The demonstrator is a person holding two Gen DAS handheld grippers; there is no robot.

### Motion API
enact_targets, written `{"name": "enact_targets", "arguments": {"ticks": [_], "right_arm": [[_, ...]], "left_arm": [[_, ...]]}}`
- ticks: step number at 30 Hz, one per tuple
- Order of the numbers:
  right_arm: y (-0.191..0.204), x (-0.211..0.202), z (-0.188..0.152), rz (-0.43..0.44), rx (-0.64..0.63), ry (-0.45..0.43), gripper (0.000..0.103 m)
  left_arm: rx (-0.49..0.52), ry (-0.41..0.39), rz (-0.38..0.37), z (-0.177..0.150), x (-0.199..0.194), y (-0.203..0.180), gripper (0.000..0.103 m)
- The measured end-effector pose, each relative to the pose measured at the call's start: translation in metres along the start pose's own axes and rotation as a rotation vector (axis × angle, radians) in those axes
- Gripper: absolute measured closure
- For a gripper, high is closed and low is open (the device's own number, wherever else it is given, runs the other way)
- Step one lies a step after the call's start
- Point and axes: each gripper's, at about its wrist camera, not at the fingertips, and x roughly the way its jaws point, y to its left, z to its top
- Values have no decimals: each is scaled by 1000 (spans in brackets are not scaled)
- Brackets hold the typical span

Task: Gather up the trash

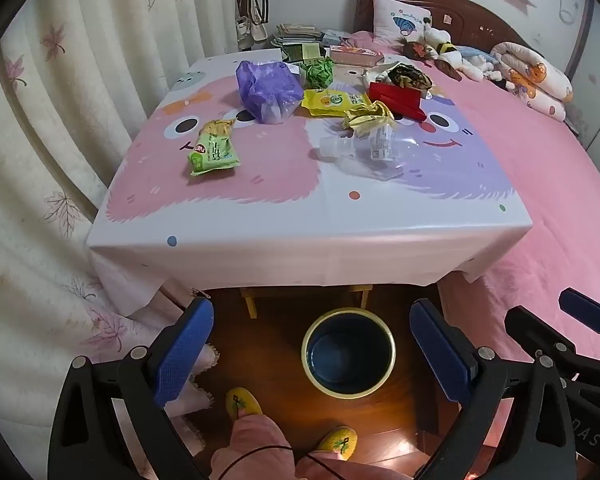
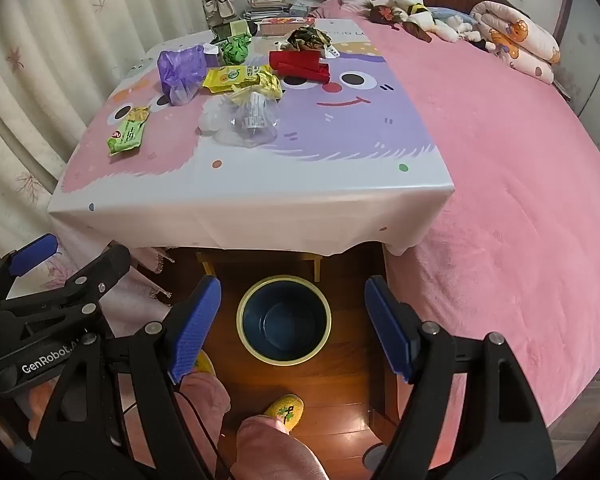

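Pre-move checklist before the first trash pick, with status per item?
1. Left gripper jaws open, nothing between them: ok.
2. Right gripper jaws open, nothing between them: ok.
3. Bin upright on the floor, mouth unobstructed, looks empty: ok.
4. Trash reachable on the table: green wrapper and clear bottle lie nearest the front edge: ok.
5. Bottle capped or holding liquid: cannot tell.
6. Slippers stand close to the bin; drop path clear: ok.

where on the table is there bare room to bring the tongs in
The near strip of the table is bare, from the front edge to the green snack packet and clear plastic bottle. The right side by the smiling face print is free too. It is crowded farther back around the purple bag and red box.
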Motion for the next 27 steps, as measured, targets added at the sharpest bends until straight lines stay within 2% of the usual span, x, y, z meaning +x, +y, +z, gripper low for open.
{"name": "enact_targets", "arguments": {"ticks": [11, 27], "right_arm": [[2, 4, 1, 12, 2, 3, 30], [8, 4, -4, 26, -4, 6, 30]], "left_arm": [[3, 5, -29, -5, -4, 1, 11], [-1, -1, -31, -5, -5, 5, 12]]}}
